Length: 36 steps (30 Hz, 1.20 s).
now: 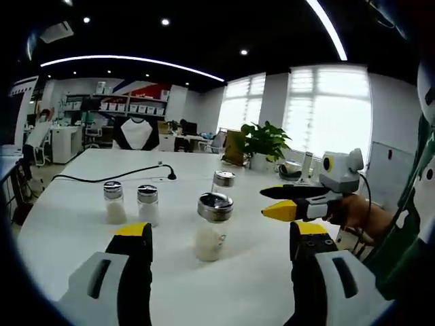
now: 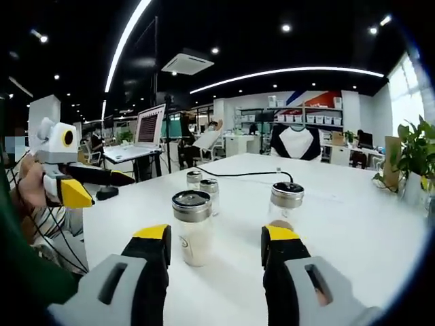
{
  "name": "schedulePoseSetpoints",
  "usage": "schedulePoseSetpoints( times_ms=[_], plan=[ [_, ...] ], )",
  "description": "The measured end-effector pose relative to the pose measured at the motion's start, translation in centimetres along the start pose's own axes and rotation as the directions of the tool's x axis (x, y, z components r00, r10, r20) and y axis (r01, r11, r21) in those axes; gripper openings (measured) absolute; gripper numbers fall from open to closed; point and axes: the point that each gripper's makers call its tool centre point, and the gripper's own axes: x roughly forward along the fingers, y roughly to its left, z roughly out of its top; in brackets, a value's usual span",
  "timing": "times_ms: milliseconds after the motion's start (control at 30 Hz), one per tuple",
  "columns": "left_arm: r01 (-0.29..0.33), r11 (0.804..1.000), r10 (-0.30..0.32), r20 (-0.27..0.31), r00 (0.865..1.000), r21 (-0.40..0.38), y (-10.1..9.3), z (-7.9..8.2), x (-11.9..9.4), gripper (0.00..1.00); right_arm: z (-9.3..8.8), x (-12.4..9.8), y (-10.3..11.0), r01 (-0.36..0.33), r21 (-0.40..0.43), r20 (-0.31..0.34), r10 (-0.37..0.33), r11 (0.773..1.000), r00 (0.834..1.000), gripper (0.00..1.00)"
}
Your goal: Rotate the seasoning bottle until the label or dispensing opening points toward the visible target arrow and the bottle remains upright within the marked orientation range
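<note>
left claw [image 1: 217, 241] released | right claw [image 2: 216, 246] released | four seasoning bottles [image 1: 215, 227] upright | white table [image 1: 81, 204]

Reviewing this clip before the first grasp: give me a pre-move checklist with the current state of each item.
1. Nearest seasoning bottle upright on the white table: ok.
2. Left gripper open, jaws either side of that bottle's line, not touching it: ok.
3. Right gripper open, nothing held: ok.
4. Other bottles apart from the nearest one: pair of shakers off to one side, far bottle behind: ok.
5. Target arrow or marked range on the table: cannot tell, none made out.
6. Label or opening direction on the nearest bottle: cannot tell.
</note>
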Motion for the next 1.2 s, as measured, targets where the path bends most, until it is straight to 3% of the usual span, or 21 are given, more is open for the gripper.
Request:
schedulePoseSetpoints(
  times_ms=[267, 533, 1200],
  plan=[
    [-0.001, 1.000, 0.001, -0.008, 1.000, -0.006, 0.0, -0.3, 0.1, 0.87, -0.8, -1.3, -0.9, 0.050, 0.060, 0.001, -0.050, 0.997, 0.999, 0.54],
    [0.006, 1.000, -0.006, -0.009, 1.000, 0.000, 0.0, -0.2, 0.3, 0.87, -0.5, -1.4, -1.5, 0.069, 0.061, 0.004, -0.069, 0.996, 0.998, 0.54],
    [-0.008, 1.000, 0.008, -0.014, 1.000, -0.003, 0.6, -0.5, -0.1, 0.87, 1.8, 1.1, -4.3, 0.125, 0.013, 0.037, -0.126, 0.992, 0.991, 0.56]
  ],
)
